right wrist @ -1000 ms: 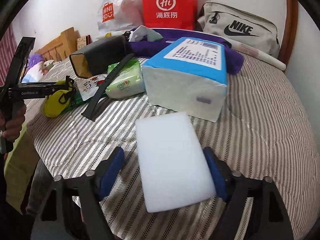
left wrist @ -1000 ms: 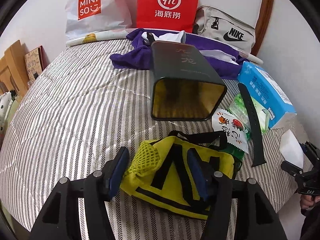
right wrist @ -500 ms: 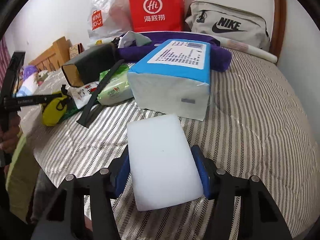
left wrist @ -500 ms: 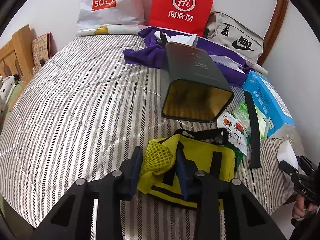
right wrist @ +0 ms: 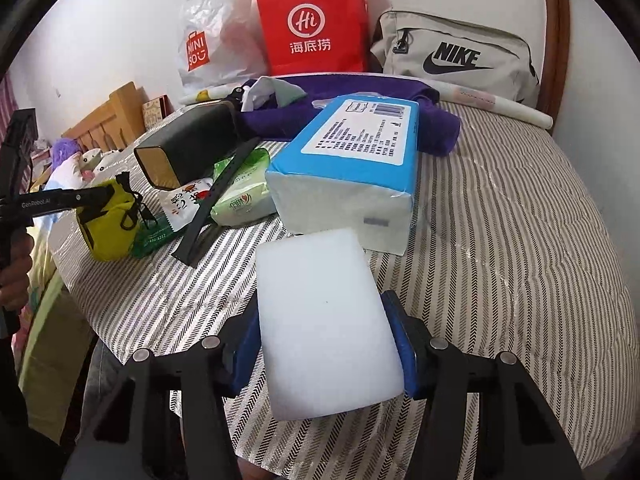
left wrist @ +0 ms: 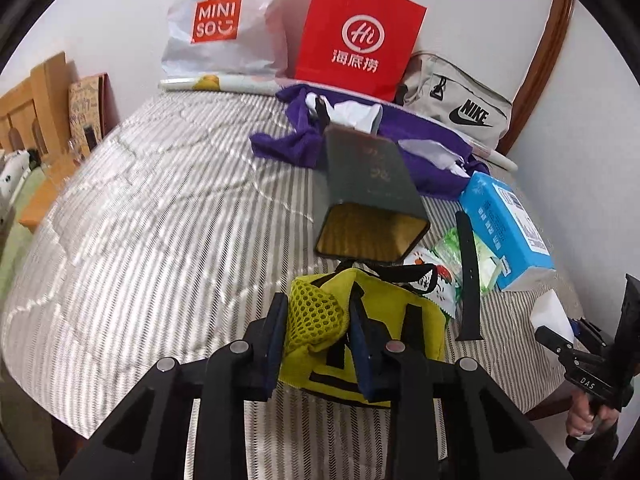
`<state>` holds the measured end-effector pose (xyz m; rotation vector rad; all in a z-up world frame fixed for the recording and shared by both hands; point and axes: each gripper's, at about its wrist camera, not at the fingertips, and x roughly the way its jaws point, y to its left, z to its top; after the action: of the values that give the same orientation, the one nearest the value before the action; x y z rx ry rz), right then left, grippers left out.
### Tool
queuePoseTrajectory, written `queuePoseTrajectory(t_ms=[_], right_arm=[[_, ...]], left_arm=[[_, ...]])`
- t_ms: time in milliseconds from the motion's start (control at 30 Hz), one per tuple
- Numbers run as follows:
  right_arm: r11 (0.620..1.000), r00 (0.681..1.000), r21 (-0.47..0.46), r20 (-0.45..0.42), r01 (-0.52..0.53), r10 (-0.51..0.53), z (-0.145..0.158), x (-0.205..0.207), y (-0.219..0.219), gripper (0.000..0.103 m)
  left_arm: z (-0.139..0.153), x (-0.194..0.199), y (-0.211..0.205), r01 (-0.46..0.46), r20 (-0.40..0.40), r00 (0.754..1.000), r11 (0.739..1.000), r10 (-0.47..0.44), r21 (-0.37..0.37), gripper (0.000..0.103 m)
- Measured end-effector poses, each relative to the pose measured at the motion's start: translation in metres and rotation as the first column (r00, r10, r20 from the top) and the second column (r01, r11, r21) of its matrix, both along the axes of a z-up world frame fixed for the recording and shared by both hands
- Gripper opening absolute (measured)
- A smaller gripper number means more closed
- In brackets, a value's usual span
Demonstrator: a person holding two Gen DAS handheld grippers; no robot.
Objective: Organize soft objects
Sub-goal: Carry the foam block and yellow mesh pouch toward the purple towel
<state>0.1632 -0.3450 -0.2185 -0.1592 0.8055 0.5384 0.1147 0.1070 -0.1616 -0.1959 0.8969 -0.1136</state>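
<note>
Little of the sorting looks done. Most of the soft things lie loose on the striped bed [left wrist: 160, 220]: a purple cloth [left wrist: 424, 140] at the far side, a blue pack of tissues [right wrist: 352, 160] on the right, a green pack of wipes [right wrist: 240, 188] and a snack packet [right wrist: 184, 200] beside it, with a dark open box [left wrist: 368, 200] lying on its side in the middle. Two items are only just in hand, so I judge the work to be at its start, with carrying and placing all left to do.

The left gripper [left wrist: 316, 328] is closing on the mesh corner of a yellow pouch [left wrist: 384, 320]; that corner is bunched between its blue pads, and in the right wrist view the pouch hangs lifted at the near left edge of the bed. The right gripper [right wrist: 324, 344] is clenched on a white sponge [right wrist: 320, 320], which sits squarely between its pads near the bed's front edge, its far end just short of the tissue pack.
</note>
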Motion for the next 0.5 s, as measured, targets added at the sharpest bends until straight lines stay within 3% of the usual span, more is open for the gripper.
queuePoseTrajectory(t_ms=[500], right_arm=[[1.0,0.999,0.0,0.047,-0.005,0.005,0.025,-0.001,0.002,0.056]], left_arm=[[0.035,0.002,-0.008,0.04,0.055,0.998,0.999,-0.04,0.007,0.028]])
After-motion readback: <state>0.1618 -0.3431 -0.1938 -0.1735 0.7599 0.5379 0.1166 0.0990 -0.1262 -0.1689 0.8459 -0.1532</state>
